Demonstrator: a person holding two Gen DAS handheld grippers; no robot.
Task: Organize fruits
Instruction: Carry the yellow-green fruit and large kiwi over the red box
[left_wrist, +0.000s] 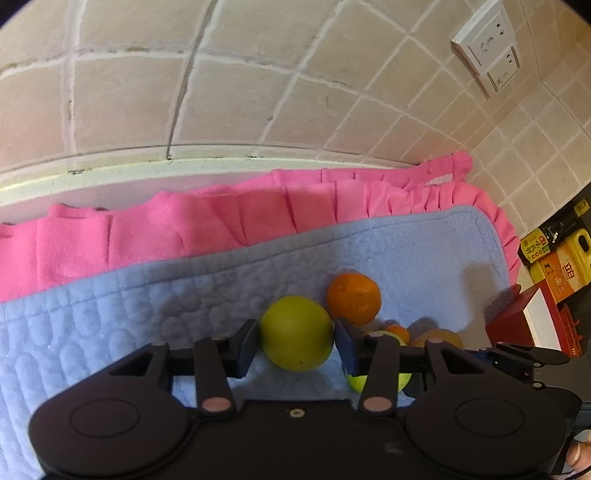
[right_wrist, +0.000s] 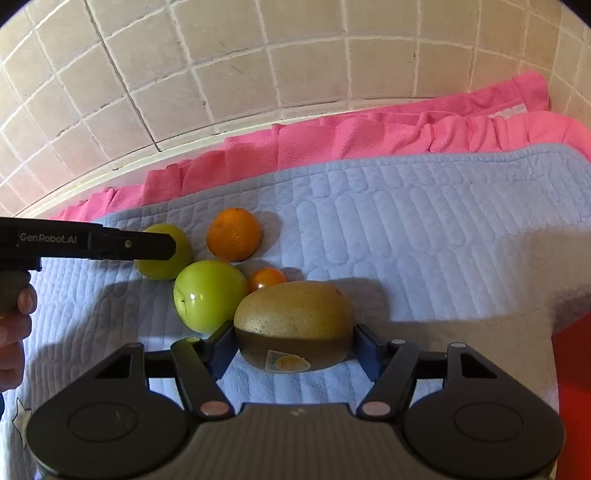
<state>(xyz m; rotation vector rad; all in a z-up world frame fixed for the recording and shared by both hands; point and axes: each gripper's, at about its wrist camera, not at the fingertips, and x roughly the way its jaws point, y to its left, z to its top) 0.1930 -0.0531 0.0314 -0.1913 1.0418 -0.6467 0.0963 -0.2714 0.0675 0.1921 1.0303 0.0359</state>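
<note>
The left gripper (left_wrist: 297, 341) pinches a yellow-green round fruit (left_wrist: 296, 332), one pad against each side. The right gripper (right_wrist: 293, 345) has its jaws set around a large yellow-brown fruit (right_wrist: 293, 323) bearing a sticker; the pads lie at its two sides, but whether they press on it cannot be told. Both fruits rest on a blue quilted mat (right_wrist: 406, 229). Five fruits are counted in the right wrist view: the two at the jaws, one glossy green apple (right_wrist: 208, 295), one orange (right_wrist: 233, 239) and one small orange fruit (right_wrist: 266, 278), all close together. In the left wrist view the apple and the small fruit are mostly hidden behind a finger (left_wrist: 349, 341). Beneath the mat lies one pink ruffled cloth (left_wrist: 184, 225) before a tiled wall (left_wrist: 221, 92) with one socket plate (left_wrist: 487, 48). Packages (left_wrist: 557, 258) at the right edge are cut off, their labels unreadable. A hand (right_wrist: 14, 325) is partly visible.
</note>
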